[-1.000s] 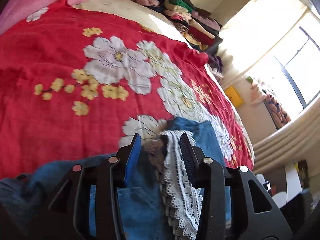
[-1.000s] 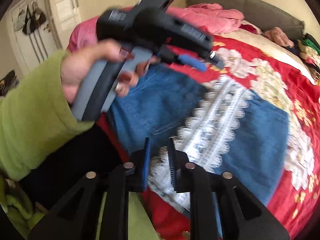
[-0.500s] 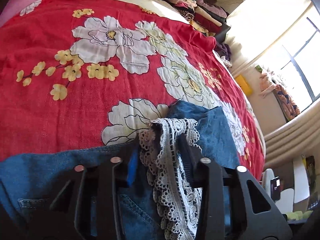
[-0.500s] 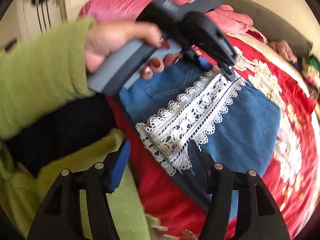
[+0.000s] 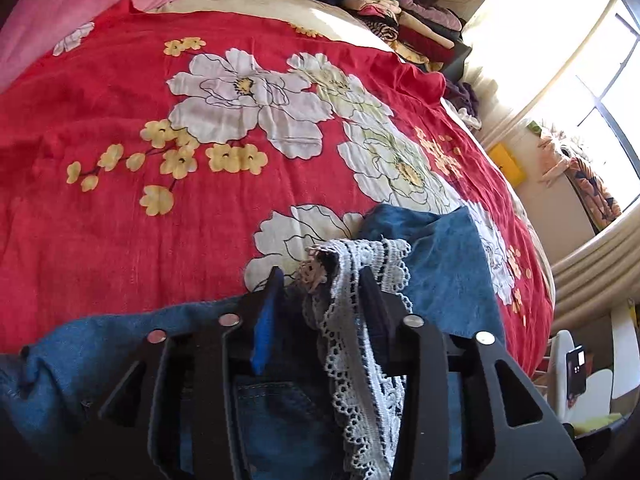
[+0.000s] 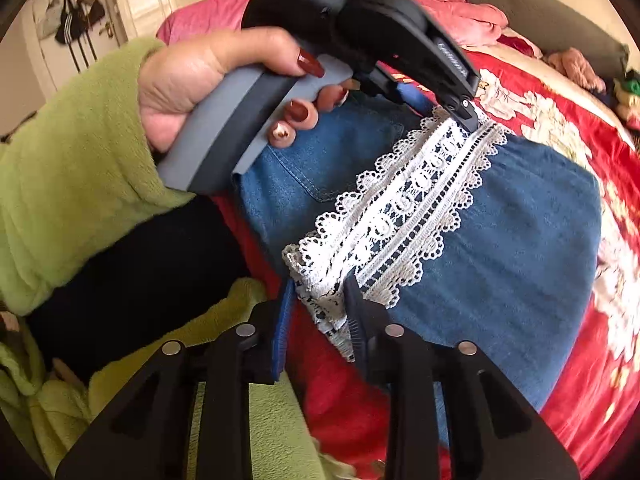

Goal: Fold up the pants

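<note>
Blue denim pants (image 6: 500, 220) with a white lace hem (image 6: 404, 216) lie folded on the red floral bedspread (image 5: 120, 200). My left gripper (image 5: 320, 280) has its jaws around the far end of the lace hem (image 5: 352, 320), with a gap beside the fabric. It also shows in the right wrist view (image 6: 448, 108), held by a hand. My right gripper (image 6: 320, 292) has its jaws either side of the near end of the lace, partly closed on it.
A pink blanket (image 5: 100, 0) and a pile of folded clothes (image 5: 400, 12) sit at the far side of the bed. A bright window (image 5: 600, 80) is on the right. A green-sleeved arm (image 6: 80, 152) is at the left.
My right gripper has narrowed from wide open and moved onto the near lace end. My left gripper stays at the far lace end, the view shifted slightly.
</note>
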{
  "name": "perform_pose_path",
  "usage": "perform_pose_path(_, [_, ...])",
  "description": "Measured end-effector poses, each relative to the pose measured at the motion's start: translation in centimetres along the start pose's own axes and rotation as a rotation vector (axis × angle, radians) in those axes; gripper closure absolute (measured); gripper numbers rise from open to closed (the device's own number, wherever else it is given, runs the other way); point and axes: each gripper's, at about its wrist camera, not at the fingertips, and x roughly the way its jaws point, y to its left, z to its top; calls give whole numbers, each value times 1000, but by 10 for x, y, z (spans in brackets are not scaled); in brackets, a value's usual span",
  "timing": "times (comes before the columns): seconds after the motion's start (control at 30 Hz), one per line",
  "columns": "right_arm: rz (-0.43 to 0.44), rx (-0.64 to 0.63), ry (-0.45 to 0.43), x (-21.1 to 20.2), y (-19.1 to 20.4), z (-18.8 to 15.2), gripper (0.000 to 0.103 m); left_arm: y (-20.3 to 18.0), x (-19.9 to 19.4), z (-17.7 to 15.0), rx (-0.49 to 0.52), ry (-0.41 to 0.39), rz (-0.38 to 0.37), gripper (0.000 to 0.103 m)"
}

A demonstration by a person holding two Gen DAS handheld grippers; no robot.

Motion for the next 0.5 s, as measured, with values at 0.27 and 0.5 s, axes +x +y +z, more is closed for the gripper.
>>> perform_pose_path(0.27, [-20,51,-149,-53,-13,-3,57,4,-38,3,-8,-90,55,32])
perform_pose_path(0.5, [-113,156,-180,-71,-57,-9,57,-33,-76,-20,117,-147,137,21])
